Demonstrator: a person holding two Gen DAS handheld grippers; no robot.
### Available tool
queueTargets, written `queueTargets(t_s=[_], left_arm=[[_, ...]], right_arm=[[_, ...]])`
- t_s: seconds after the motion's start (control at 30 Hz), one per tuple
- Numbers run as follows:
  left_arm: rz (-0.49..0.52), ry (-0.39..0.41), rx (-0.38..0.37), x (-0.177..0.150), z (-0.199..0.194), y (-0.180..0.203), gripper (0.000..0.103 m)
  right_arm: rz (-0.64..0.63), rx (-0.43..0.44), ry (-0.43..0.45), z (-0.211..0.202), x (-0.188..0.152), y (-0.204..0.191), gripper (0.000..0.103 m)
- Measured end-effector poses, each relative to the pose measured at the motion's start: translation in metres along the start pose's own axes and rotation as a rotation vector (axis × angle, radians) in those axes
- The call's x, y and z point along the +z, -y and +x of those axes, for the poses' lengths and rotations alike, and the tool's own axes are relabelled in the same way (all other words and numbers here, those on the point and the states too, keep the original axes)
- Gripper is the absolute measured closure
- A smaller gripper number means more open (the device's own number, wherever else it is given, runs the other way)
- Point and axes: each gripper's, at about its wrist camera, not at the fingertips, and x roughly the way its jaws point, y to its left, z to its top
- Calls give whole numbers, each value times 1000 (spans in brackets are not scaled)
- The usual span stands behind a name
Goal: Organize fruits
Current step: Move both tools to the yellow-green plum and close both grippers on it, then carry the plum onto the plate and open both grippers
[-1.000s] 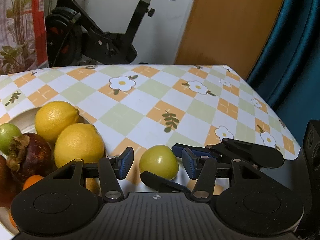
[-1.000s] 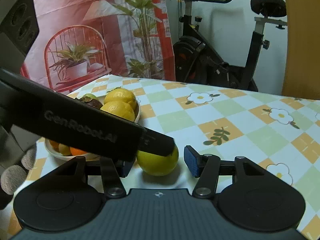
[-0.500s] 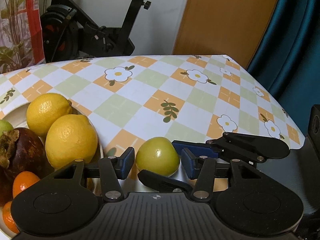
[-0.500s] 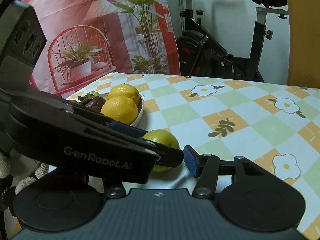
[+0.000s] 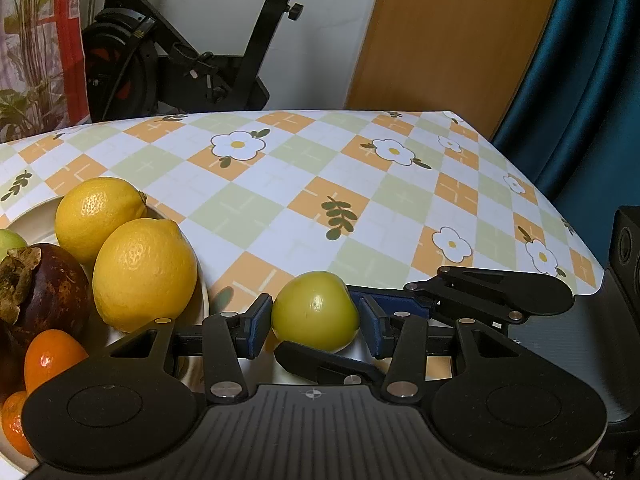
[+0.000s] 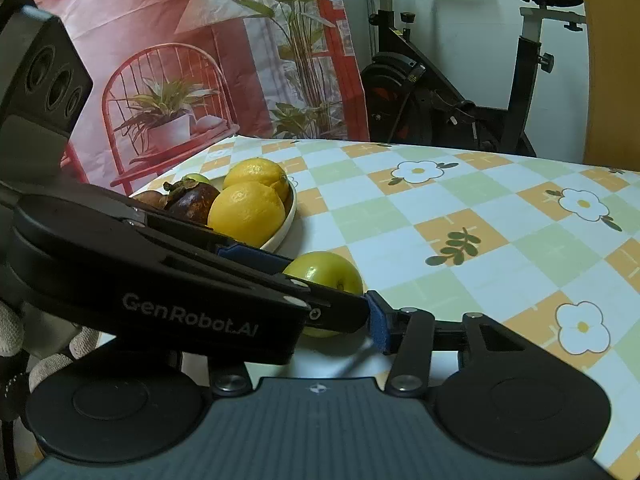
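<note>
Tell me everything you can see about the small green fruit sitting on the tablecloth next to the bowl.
The green fruit is small, round and yellow-green, with smooth, slightly glossy skin and a stem dimple seen from the right wrist. It lies on the checked flowered tablecloth just outside the white bowl of lemons. It sits between the blue pads of the left gripper, whose jaws are closing; the pads look at or near its skin. The right gripper also reaches around it, closing too.
</note>
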Motion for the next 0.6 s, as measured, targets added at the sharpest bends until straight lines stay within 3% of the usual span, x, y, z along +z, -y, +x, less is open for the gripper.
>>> queueTargets(t_s=[0.6], left_arm=[[-5, 12, -1, -9, -11, 0, 53]], right_arm=[[-59, -21, 24, -6, -7, -16, 53]])
